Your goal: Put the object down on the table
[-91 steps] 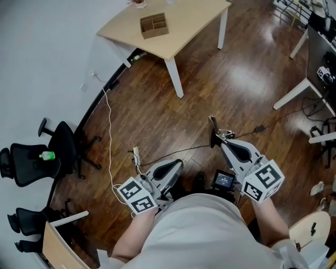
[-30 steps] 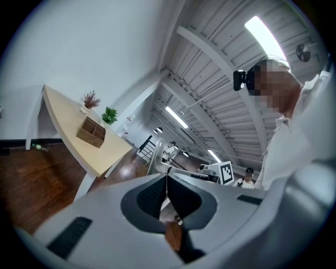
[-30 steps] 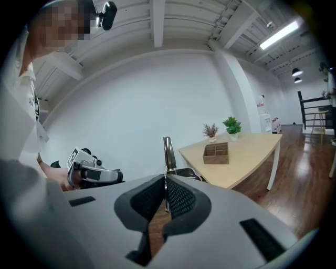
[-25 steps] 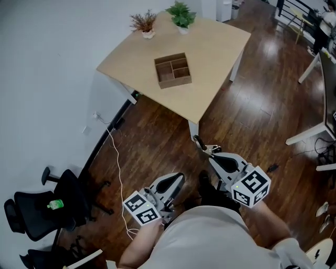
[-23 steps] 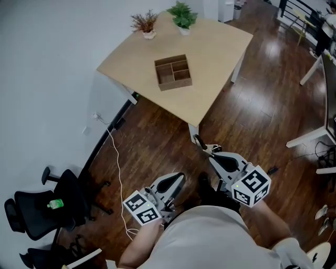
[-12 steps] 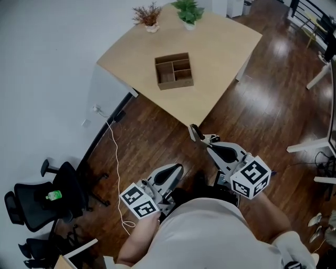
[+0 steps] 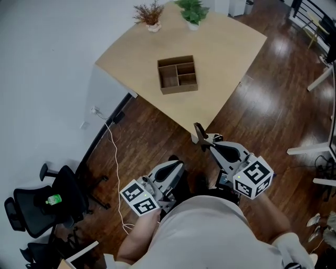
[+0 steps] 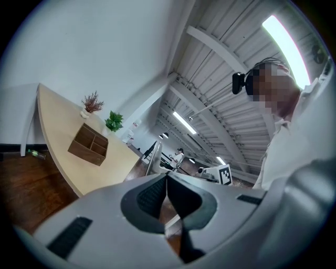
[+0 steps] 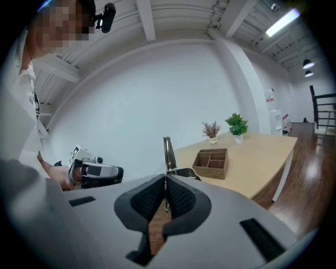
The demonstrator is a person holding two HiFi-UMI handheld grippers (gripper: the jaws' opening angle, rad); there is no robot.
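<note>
Right gripper (image 7: pixel 206 141) is clamped shut on a thin metal object (image 7: pixel 199 130), some slim shiny utensil, I can't tell exactly what. In the right gripper view the jaws are pinched on its lower end and the object (image 9: pixel 167 149) sticks straight up out of the right gripper (image 9: pixel 166 178). It's held just off the near corner of the table (image 7: pixel 220 47), not on it, and it isn't touching the tabletop.

Left gripper (image 7: pixel 176 163) sits further from the table, down by the person's body. Its own view shows the left gripper (image 8: pixel 167 176) with jaws pressed together and nothing between them.

On the table, about mid-top, there's a wooden divided box (image 7: pixel 178 74), and two small potted plants (image 7: pixel 192 10) stand at the far edge. A black office chair (image 7: pixel 31 207) stands well left of the table, by the wall.
</note>
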